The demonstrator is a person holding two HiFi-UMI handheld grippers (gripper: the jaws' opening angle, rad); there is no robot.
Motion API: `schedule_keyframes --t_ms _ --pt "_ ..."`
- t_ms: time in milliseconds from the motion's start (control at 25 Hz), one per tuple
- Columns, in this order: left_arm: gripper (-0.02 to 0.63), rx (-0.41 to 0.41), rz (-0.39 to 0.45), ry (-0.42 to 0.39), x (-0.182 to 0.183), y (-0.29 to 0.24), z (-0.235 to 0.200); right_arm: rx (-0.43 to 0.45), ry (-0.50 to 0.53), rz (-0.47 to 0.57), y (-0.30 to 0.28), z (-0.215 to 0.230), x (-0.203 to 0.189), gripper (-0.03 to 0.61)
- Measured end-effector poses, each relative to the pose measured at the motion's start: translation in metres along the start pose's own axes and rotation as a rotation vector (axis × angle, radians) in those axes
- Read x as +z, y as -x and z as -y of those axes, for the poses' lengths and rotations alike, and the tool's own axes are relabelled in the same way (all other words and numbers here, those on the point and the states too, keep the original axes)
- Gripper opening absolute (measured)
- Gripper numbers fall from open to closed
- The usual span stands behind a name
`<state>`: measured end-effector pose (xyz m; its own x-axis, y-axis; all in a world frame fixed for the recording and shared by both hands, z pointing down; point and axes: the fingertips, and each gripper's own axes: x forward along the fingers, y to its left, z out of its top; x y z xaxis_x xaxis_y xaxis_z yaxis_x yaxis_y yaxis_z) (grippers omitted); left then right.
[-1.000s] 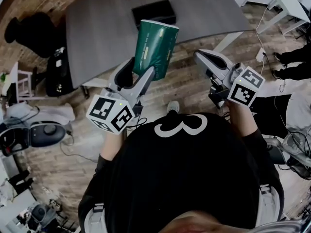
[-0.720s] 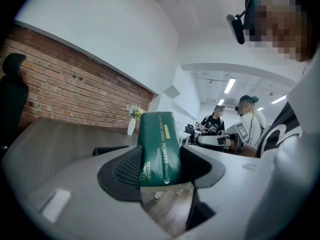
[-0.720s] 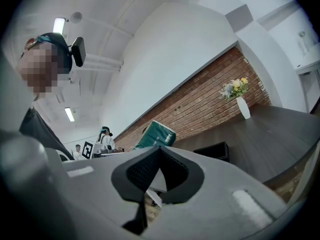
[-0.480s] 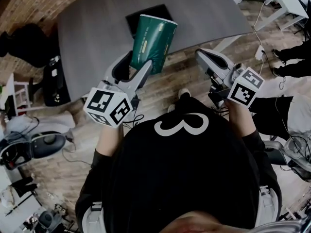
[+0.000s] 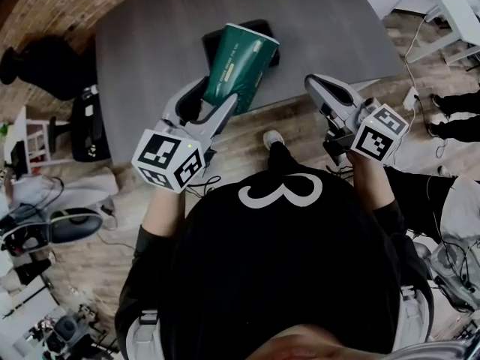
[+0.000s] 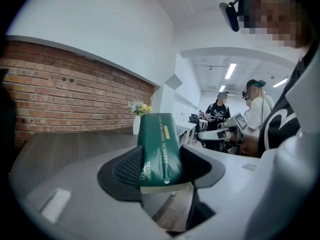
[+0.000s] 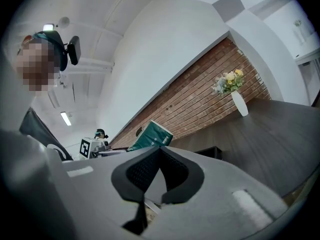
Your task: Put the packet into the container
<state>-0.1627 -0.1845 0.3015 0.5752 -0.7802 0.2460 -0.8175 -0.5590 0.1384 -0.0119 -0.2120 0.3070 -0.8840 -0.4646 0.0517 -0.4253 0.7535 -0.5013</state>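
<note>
Nearest us, our right gripper (image 5: 313,82) is empty, its fingers pressed together. Our left gripper (image 6: 160,160) has its fingers pinching the green packet (image 5: 240,62) by its lower end, above the worktop's (image 5: 150,51) near edge. Just beyond sits the black container (image 5: 267,30); we judge the tilted packet could catch its rim and slip.

Packet (image 5: 240,62), left gripper (image 5: 210,101) and right gripper (image 5: 310,81) now closer to the container (image 5: 211,49)

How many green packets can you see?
1: the green packet held in the left gripper, near the black container on the table. The container's inside is hidden, so more may be there.
</note>
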Motion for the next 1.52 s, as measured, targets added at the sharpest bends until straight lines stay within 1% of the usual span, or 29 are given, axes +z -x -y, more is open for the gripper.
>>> schedule_keyframes --t_ms 280,520,800,920,1120,1360,1520 --pt "0.268 0.013 -0.069 -0.083 0.004 -0.039 -0.034 0.026 -0.01 -0.035 -0.019 0.042 0.016 0.002" --pt "0.267 0.021 -0.138 -0.195 0.016 -0.073 -0.068 0.033 -0.025 -0.088 -0.045 0.075 0.025 0.002" --pt "0.267 -0.012 -0.182 -0.295 0.011 -0.096 -0.089 0.026 -0.068 -0.15 -0.064 0.098 0.006 0.001" --pt "0.267 -0.044 -0.212 -0.338 0.005 -0.104 -0.097 0.021 -0.083 -0.168 -0.069 0.106 0.002 0.002" --pt "0.267 -0.108 -0.257 -0.381 -0.008 -0.114 -0.102 0.005 -0.106 -0.18 -0.071 0.119 -0.004 0.002" --pt "0.267 -0.198 -0.281 -0.456 -0.022 -0.127 -0.092 -0.002 -0.122 -0.197 -0.07 0.133 -0.009 0.002" --pt "0.267 -0.259 -0.315 -0.493 -0.039 -0.128 -0.09 -0.017 -0.144 -0.198 -0.067 0.137 -0.018 0.002"
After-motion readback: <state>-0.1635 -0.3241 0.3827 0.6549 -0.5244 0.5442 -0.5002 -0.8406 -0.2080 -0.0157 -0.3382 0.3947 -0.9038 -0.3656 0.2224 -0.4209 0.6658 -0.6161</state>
